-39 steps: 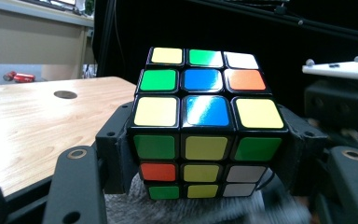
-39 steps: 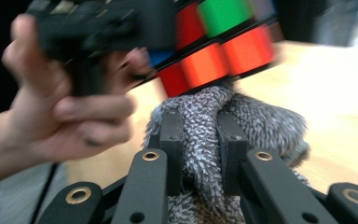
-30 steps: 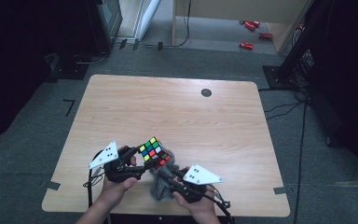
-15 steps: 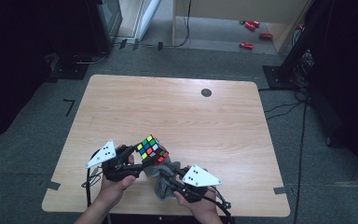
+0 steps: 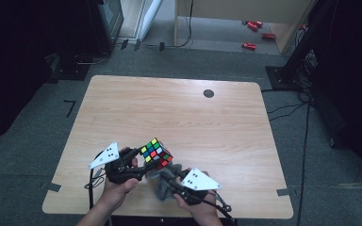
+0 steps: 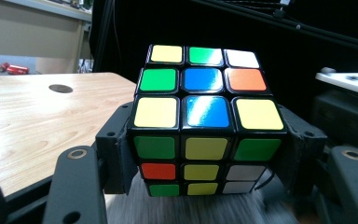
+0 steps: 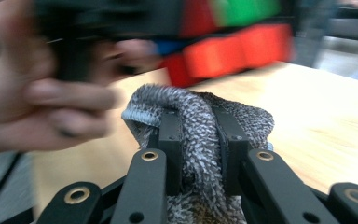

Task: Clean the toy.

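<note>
A scrambled puzzle cube (image 5: 156,153) (image 6: 205,126) is held above the near part of the wooden table (image 5: 179,113). My left gripper (image 5: 143,165) (image 6: 205,161) is shut on it, one jaw on each side. My right gripper (image 5: 166,180) (image 7: 200,149) is shut on a grey fuzzy cloth (image 5: 161,184) (image 7: 198,116), which bunches up between its jaws. The cloth sits directly under the cube, close to its underside; the cube's red faces (image 7: 233,51) are blurred just above it in the right gripper view. A hand (image 7: 37,98) holds the left gripper.
A round dark grommet hole (image 5: 209,93) (image 6: 60,88) lies near the table's far edge. Red objects (image 5: 250,45) lie on the floor beyond the table by a wooden cabinet. Dark stands and cables flank the right side.
The cube and left gripper have tilted slightly and shifted a little left. The right gripper with the cloth stays under the cube.
</note>
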A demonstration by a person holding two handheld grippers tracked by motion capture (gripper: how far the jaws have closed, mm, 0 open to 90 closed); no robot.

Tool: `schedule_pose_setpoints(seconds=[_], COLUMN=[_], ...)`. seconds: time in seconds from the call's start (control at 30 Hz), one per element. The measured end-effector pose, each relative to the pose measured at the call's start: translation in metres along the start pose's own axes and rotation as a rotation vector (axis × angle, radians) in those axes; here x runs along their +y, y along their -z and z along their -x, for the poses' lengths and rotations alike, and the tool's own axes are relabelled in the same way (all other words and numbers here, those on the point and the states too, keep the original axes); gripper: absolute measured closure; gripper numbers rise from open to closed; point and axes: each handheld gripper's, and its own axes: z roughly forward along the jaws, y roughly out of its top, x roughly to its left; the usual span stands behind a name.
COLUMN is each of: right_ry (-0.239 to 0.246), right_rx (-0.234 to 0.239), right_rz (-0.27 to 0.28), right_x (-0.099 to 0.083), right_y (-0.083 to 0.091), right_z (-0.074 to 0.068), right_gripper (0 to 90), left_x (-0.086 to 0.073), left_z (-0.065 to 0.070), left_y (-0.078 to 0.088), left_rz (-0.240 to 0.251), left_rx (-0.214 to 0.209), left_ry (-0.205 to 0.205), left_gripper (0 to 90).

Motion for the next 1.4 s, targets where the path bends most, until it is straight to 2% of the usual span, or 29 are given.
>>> schedule_pose_setpoints(seconds=[0.07,0.13,0.2,0.33,0.4,0.43,0.5,0.6,0.67,0.7,0.77,0.87,0.93,1.0,1.2,1.3,1.4], right_ry=[-0.024,-0.055,-0.037,0.037,0.064,0.063,0.036,-0.019,0.001,0.000,-0.023,-0.018,-0.057,-0.075,-0.074,-0.068,-0.069], right_rx=[-0.065,-0.085,-0.059,0.059,0.079,0.069,0.019,-0.096,-0.183,-0.211,-0.242,-0.319,-0.336,-0.338,-0.294,-0.320,-0.315], right_rz=[0.015,0.029,0.027,-0.012,-0.019,-0.018,-0.008,0.013,0.007,0.001,-0.020,-0.067,-0.078,-0.079,-0.057,-0.036,0.004], right_x=[0.000,0.000,0.000,-0.005,-0.006,-0.006,-0.004,-0.002,-0.003,-0.005,-0.009,-0.019,-0.022,-0.022,-0.017,-0.008,0.002], right_y=[0.006,0.009,0.007,-0.005,-0.007,-0.007,-0.004,0.007,0.013,0.016,0.017,0.016,0.016,0.016,0.014,0.015,0.018], right_z=[0.013,0.018,0.013,-0.011,-0.016,-0.016,-0.007,0.014,0.024,0.030,0.042,0.056,0.063,0.066,0.065,0.061,0.055], right_gripper=[76.8,76.7,76.5,75.5,75.4,75.4,75.5,75.7,75.5,75.3,73.9,71.5,66.6,60.6,42.7,30.4,27.7], left_x=[0.000,0.000,-0.001,-0.002,-0.002,-0.001,0.000,0.001,0.003,0.003,0.004,0.004,0.002,0.000,-0.002,-0.001,-0.002], left_z=[-0.001,-0.002,-0.002,-0.002,-0.003,-0.003,-0.006,-0.007,-0.006,-0.005,-0.003,-0.004,-0.006,-0.009,-0.018,-0.019,-0.018], left_y=[0.001,0.000,-0.001,-0.002,-0.001,-0.001,0.001,0.003,0.003,0.003,0.003,0.002,0.002,0.001,0.004,0.005,0.003], left_rz=[0.003,0.000,-0.006,-0.014,-0.011,-0.008,0.002,0.010,0.013,0.015,0.010,0.000,-0.013,-0.019,-0.027,-0.027,-0.032], left_rx=[-0.002,-0.001,-0.001,0.000,0.003,0.004,0.008,0.018,0.026,0.028,0.034,0.042,0.050,0.060,0.111,0.123,0.122], left_ry=[0.009,0.012,0.012,0.011,0.016,0.023,0.035,0.043,0.037,0.035,0.022,0.017,0.021,0.024,0.058,0.061,0.076], left_gripper=[34.5,34.5,34.5,34.5,34.4,34.5,34.5,34.5,34.5,34.5,34.5,34.5,34.5,34.5,34.4,34.4,34.4])
